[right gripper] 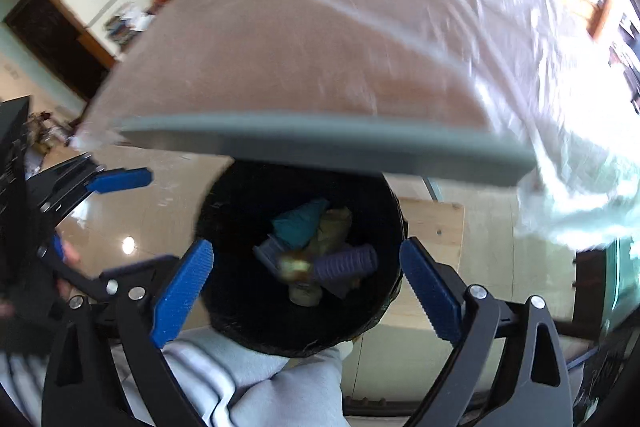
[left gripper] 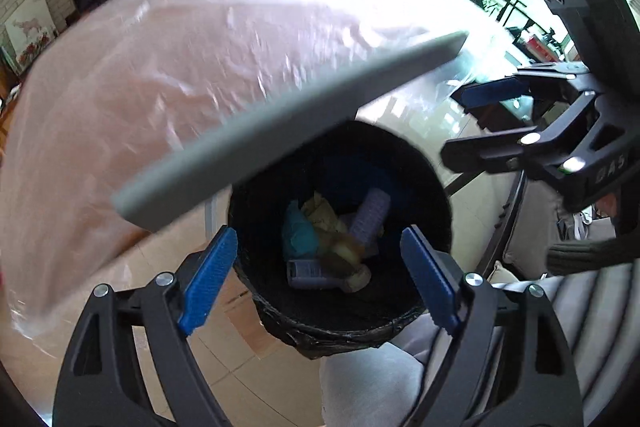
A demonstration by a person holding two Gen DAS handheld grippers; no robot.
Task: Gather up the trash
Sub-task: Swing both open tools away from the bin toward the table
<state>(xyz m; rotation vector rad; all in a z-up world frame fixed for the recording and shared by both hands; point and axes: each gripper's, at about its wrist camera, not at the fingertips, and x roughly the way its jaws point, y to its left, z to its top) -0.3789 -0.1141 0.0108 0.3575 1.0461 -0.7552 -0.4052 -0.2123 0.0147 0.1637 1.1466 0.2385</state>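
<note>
A black-lined trash bin [left gripper: 256, 211] [right gripper: 240, 207] stands on the floor just under the table edge. Inside lie a ribbed purple bottle [left gripper: 370, 217] [right gripper: 346, 263], a crumpled teal scrap [left gripper: 298, 233] [right gripper: 300, 223], yellowish paper [left gripper: 324, 211] and a blurred yellow-brown piece [right gripper: 294, 267]. My left gripper [left gripper: 320, 279] [right gripper: 92, 215] hangs over the bin's mouth, open, with nothing between its blue pads. My right gripper [right gripper: 308, 291] [left gripper: 476, 123] hovers over the same mouth from the other side, also open and holding nothing.
The grey table edge [left gripper: 280, 119] [right gripper: 320, 143] juts over the bin's far rim, its top under a clear plastic sheet [left gripper: 160, 67]. A person's grey-clad leg [left gripper: 368, 387] [right gripper: 260, 379] is right beside the bin. A pale wooden board [right gripper: 432, 227] lies on the tiled floor.
</note>
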